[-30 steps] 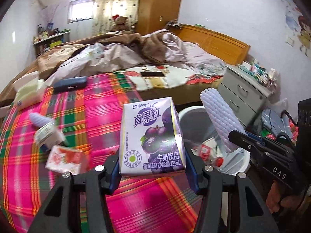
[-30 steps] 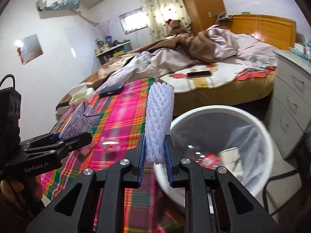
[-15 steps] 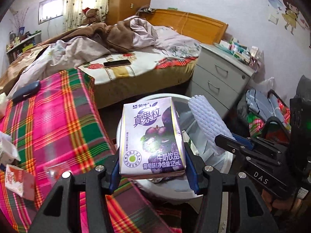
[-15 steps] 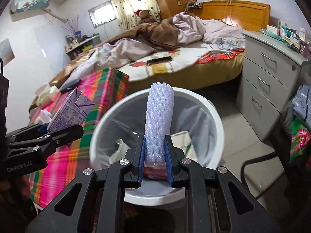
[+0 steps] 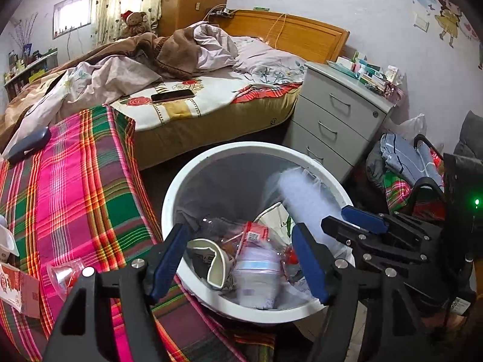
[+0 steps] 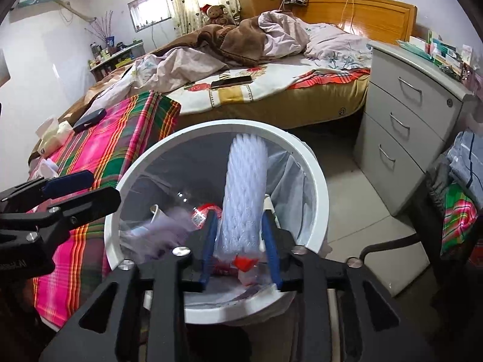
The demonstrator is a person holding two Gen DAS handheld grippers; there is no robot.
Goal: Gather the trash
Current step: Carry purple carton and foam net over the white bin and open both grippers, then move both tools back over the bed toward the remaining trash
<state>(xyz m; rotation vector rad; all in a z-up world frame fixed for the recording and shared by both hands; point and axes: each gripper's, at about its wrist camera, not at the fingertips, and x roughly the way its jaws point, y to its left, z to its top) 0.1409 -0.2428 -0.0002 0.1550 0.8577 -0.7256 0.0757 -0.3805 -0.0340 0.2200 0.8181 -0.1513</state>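
We see the left gripper [image 5: 241, 259] jaws apart, empty, over the white bin [image 5: 181, 193] at lower centre. Right gripper [image 6: 241, 241] jaws parted around the blurred foam sleeve [image 6: 244, 193], above the bin.

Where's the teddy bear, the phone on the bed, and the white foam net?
teddy bear [image 5: 134, 21], left wrist view, on its body under the red hat.
phone [image 5: 172, 95], left wrist view, middle of its dark screen.
white foam net [image 6: 245, 193], right wrist view, middle of the mesh tube.
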